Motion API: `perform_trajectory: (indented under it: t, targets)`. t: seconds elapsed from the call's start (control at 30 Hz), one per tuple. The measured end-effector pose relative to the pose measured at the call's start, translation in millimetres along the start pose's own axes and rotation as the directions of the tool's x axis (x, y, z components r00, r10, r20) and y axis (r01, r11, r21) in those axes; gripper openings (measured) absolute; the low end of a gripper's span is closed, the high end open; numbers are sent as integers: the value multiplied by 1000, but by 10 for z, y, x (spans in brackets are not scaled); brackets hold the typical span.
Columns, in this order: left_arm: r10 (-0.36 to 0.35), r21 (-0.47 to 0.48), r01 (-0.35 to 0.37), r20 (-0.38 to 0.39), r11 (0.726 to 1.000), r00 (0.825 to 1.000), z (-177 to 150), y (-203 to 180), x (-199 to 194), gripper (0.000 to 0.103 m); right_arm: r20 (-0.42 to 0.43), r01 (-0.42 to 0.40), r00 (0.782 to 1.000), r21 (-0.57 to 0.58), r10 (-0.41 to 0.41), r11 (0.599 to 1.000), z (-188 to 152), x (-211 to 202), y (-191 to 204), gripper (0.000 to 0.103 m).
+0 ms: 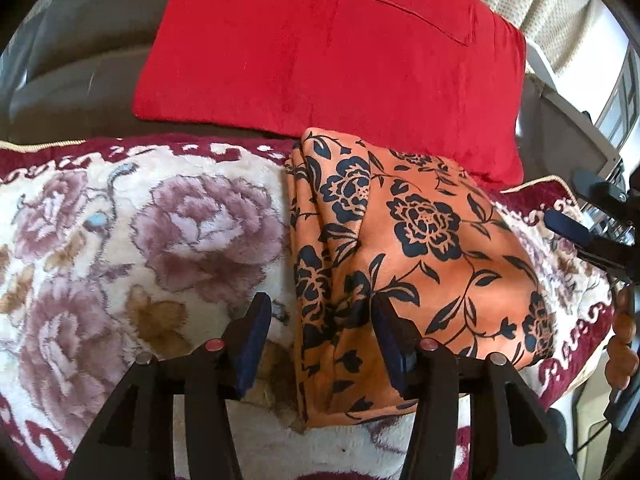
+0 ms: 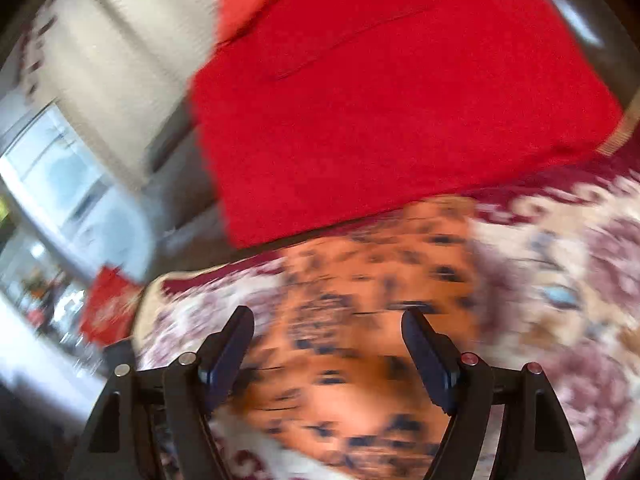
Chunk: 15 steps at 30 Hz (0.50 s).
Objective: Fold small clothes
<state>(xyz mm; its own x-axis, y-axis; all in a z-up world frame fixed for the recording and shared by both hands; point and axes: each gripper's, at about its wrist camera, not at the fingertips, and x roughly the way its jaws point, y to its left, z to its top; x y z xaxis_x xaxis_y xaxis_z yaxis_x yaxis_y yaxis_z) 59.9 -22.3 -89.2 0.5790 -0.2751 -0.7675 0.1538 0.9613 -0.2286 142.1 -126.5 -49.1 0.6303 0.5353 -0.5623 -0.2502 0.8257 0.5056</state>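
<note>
Nearest the left wrist camera, the left gripper (image 1: pixel 320 312) hangs with jaws apart and empty over the near left edge of the folded orange cloth with black flowers (image 1: pixel 404 248), which lies on the plush cream and maroon floral blanket (image 1: pixel 120 240). The right gripper (image 2: pixel 328 324), blurred, also stands spread above this cloth (image 2: pixel 360 340). Behind leans a red velvet cushion (image 1: pixel 320 48).

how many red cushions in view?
1. The red cushion leans against the sofa back, behind the folded orange floral cloth. Others may sit out of frame.
</note>
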Motion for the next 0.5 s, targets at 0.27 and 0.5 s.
perform_trajectory:
  t: [0.27, 0.5]
  targets:
    - [19, 18, -19, -15, 1000, 1000, -55, 30, 44, 54, -97, 73, 993, 88, -64, 993, -29, 267, -175, 80]
    - [11, 2, -11, -24, 1000, 1000, -55, 18, 87, 54, -139, 154, 980, 106, -139, 982, 184, 589, -419, 85]
